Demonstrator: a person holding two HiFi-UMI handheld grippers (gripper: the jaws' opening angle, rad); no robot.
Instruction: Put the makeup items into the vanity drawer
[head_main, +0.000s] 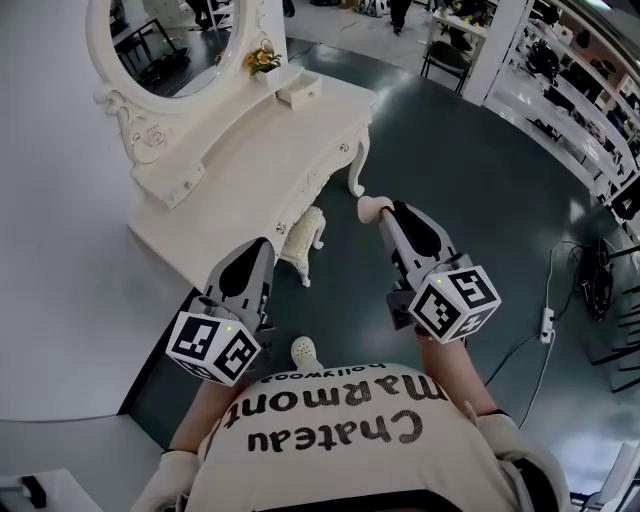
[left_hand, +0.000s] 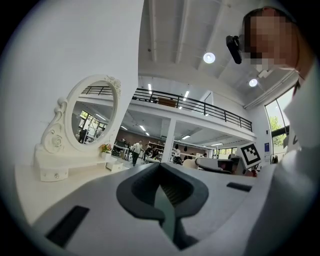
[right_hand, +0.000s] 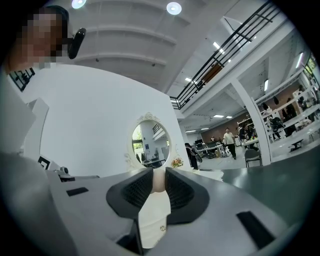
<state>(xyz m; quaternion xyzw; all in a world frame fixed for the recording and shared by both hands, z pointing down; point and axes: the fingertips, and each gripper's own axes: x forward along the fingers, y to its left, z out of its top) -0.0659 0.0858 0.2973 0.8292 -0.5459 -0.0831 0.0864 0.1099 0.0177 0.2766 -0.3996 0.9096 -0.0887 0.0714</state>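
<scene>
The white vanity counter (head_main: 250, 160) with its oval mirror (head_main: 170, 40) stands ahead of both claws, toward the left. A small pot of flowers (head_main: 263, 60) sits at the counter's far end, well beyond the claws.

The left claw (head_main: 256, 250) hangs just in front of the counter's near edge. Its jaws are pressed together with nothing between them (left_hand: 161, 187). In the left gripper view the mirror (left_hand: 92, 117) lies ahead and to the claw's left.

To its right, the right claw (head_main: 390, 218) is held over the dark floor (head_main: 470, 180), off the counter's front edge. Its jaws are clamped on a pale makeup item (head_main: 372, 207), whose rounded end pokes out past the tips. In the right gripper view the item (right_hand: 159, 181) sits squeezed between the two ribbed pads (right_hand: 137, 192), with the mirror (right_hand: 150, 142) straight ahead of the claw (right_hand: 159, 186).
</scene>
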